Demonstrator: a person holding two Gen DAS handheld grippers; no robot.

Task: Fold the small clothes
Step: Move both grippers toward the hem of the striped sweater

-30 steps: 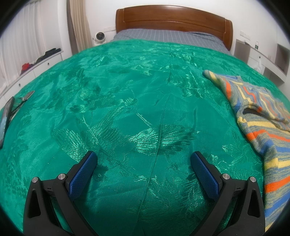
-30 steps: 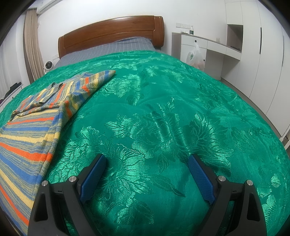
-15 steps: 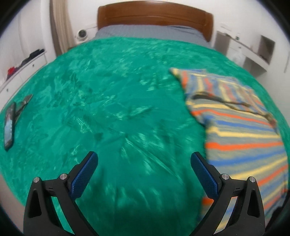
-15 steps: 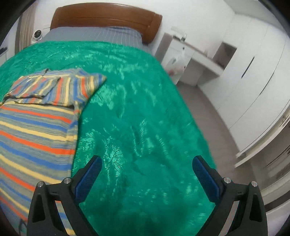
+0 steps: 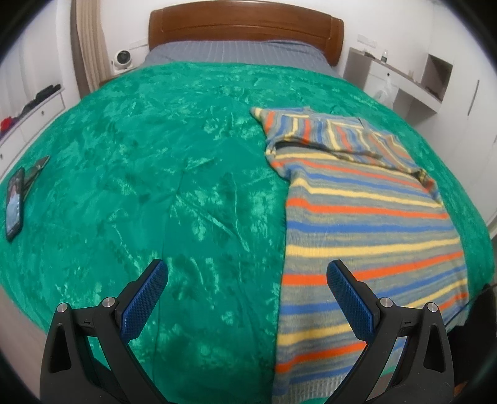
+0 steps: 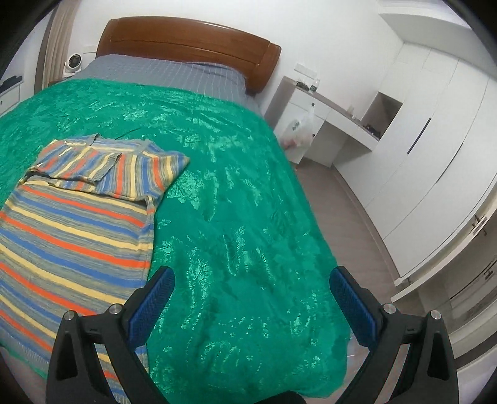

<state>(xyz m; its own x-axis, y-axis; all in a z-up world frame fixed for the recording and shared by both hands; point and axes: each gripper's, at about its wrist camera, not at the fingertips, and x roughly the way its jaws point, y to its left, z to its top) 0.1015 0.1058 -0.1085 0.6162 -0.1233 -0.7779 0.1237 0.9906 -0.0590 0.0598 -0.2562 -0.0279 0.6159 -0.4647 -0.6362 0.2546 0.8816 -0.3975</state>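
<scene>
A striped knit sweater [image 5: 366, 217] in grey, blue, orange and yellow lies flat on the green bedspread [image 5: 186, 186], its sleeves folded across the top. It also shows in the right wrist view [image 6: 71, 230], at the left. My left gripper [image 5: 247, 279] is open and empty, held above the bed near its foot; its right finger is over the sweater's lower part. My right gripper [image 6: 251, 289] is open and empty, above the bedspread [image 6: 236, 217] just right of the sweater's hem.
A phone [image 5: 14, 208] and a dark tool [image 5: 35, 169] lie at the bed's left edge. The wooden headboard [image 5: 245, 28] is at the far end. A white desk [image 6: 329, 124] and wardrobes [image 6: 435, 140] stand right of the bed, with floor between.
Both grippers have lifted and pulled back toward the foot of the bed, so more of the bed and the whole sweater show. Both stayed open and empty.
</scene>
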